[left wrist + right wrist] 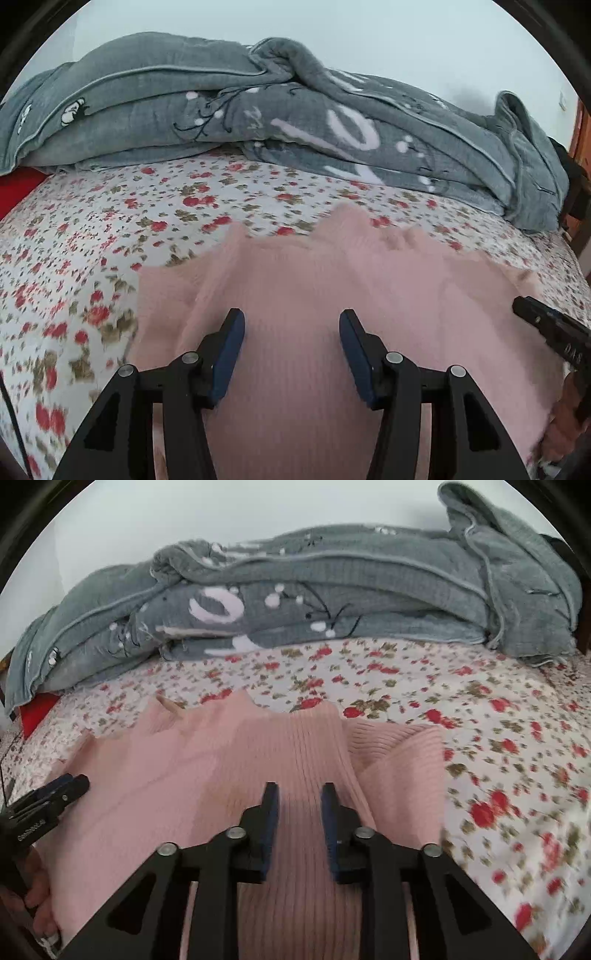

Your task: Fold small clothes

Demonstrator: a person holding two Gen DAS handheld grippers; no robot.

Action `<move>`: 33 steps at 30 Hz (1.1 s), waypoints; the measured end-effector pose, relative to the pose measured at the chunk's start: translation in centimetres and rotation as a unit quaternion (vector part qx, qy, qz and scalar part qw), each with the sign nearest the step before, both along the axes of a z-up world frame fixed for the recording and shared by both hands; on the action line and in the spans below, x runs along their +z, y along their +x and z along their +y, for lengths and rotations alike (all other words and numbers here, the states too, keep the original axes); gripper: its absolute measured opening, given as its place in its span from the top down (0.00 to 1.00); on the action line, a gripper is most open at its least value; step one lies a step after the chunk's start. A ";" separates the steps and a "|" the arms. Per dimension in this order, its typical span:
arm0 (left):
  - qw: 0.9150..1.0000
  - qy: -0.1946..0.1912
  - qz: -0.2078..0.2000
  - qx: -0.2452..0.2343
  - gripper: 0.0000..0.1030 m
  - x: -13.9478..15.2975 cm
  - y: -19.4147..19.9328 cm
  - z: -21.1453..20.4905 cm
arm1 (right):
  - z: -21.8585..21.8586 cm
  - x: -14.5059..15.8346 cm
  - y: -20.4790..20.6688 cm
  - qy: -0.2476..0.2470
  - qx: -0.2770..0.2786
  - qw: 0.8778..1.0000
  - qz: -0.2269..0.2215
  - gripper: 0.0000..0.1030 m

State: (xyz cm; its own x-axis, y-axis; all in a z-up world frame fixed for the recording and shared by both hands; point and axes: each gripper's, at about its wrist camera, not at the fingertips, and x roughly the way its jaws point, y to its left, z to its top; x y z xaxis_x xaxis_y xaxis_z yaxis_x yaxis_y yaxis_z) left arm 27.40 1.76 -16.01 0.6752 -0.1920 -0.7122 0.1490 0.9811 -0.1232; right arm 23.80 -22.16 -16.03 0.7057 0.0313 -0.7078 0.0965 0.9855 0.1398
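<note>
— Floral-sheeted bed (424,686) carries the pink ribbed knit garment (229,768)?
— Yes, spread mostly flat near the crumpled grey blanket (332,602), one side flap rumpled; folding looks barely begun.
— Fingers?
— Left gripper (291,328) and right gripper (299,801) both hover apart above the knit, gripping nothing.

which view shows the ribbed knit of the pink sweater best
The right wrist view: the pink ribbed knit sweater shows clear vertical ribs between the right gripper fingers and on a folded flap. The left wrist view shows the same sweater, but motion blur smears it nearly smooth.
</note>
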 end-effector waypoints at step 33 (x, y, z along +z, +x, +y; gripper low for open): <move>0.997 -0.041 0.010 0.066 0.48 2.8 -16.2 8.6 | -1.2 5.0 -16.3 0.001 -0.020 0.999 -0.026 0.63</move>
State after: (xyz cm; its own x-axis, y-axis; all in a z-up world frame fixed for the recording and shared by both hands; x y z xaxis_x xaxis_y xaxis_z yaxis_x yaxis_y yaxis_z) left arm 11.16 10.35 -13.18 0.6834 -0.1615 -0.7119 0.0166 0.9784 -0.2060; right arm 7.47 -23.37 -10.99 0.7424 0.0031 -0.6699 0.1290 0.9806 0.1475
